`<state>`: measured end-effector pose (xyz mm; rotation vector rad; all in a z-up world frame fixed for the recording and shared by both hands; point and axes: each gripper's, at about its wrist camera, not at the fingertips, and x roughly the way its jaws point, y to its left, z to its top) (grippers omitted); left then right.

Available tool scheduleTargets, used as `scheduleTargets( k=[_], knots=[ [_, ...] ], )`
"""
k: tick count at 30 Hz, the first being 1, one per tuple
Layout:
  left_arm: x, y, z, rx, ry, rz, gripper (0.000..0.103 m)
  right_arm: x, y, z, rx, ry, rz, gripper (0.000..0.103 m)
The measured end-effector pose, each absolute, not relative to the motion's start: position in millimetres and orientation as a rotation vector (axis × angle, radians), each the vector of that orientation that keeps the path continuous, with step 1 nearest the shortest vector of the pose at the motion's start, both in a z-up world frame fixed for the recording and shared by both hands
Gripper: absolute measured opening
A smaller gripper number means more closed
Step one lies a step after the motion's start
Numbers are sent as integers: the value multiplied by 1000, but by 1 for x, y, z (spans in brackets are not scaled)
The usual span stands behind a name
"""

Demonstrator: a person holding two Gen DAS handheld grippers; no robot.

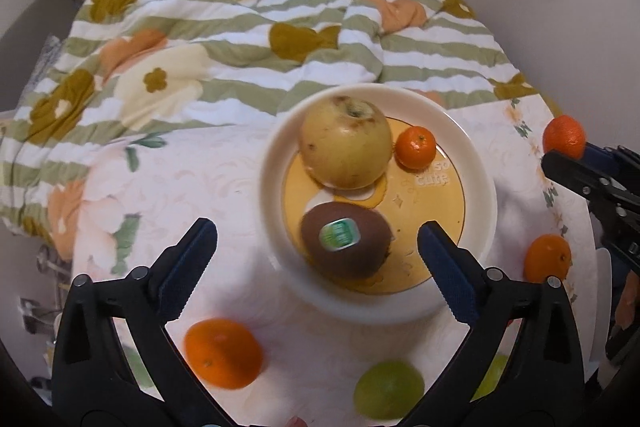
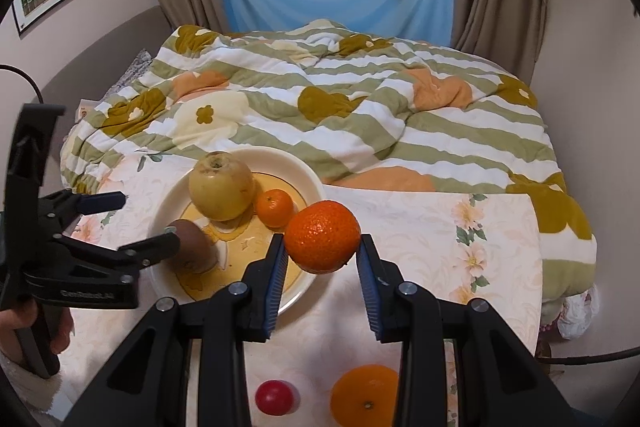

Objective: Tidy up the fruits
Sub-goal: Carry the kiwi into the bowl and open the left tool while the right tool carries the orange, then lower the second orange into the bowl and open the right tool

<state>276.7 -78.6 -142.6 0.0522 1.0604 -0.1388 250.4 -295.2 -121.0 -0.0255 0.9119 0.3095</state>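
— Orange, dimpled peel, round: item one, the small mandarin [image 2: 322, 236], clamped between the blue ribbed pads [image 2: 278, 279] of the right gripper [image 2: 322, 259]. Location?

— Held off the table, just beside the near rim of the cream round plate with the yellow centre [image 2: 308, 171]. Pads sit on opposite sides at its widest girth.

— Handling estimate?

— Light, I judge. Peel soft and slightly loose, so it dents under a hard squeeze; the pebbled skin and ribbed pads should resist slipping. Girth is the right hold.

— Plate contents?

— Large yellow-green apple [image 1: 346, 143], stem end up; a smaller mandarin on the plate [image 1: 415, 149] beside it, contact unclear; brown fuzzy kiwi with a green sticker [image 1: 346, 245] at the near side.

— Left gripper [image 1: 316, 267]?

— Jaws wide apart, holding nothing, levelled over the plate's near edge with the kiwi lying between and below the fingers. Whether it touches the kiwi cannot be told.

— Right gripper's pose?

— Level, pointing forward toward the striped floral quilt [image 2: 360, 123], fingertips at the plate's right-hand edge.

— Loose stock on the pale floral tablecloth [image 1: 208, 179]?

— Two oranges [image 1: 223, 353] [image 1: 547, 258], a green round fruit [image 1: 389, 389], blurred, and a small red round fruit [image 2: 274, 397].
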Motion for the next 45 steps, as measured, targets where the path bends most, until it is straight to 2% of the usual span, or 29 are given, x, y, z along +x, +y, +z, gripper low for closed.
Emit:
scheduleTargets(
  k=[13,27,34,35,36,38,39,43,44,45],
  knots=[
    [238,-23,-122,-12,1062,10,103,270,-259,-140,-77,1022,457,33],
    [212,11,-147,-114,1110,88,103,292,-232,-186,-218,1132,546,33],
    [210,17,-152,-127,1113,97,103,293,-227,-186,-258,1120,548,33],
    [210,17,-152,-129,1113,100,103,293,-226,-186,-269,1115,545,35],
    [210,17,-152,-131,1112,103,103,293,-225,-186,-277,1105,540,42],
    [210,17,-151,-129,1104,111,103,292,-224,-184,-282,1088,548,87],
    [209,18,-150,-129,1098,112,103,291,-224,-182,-280,1081,551,91],
    [208,19,-147,-133,1092,110,103,288,-227,-174,-269,1038,530,93],
    [207,20,-146,-130,1089,107,103,287,-228,-172,-267,1029,522,103],
    [207,21,-144,-127,1087,106,103,285,-229,-168,-262,1019,511,103]
  ],
)
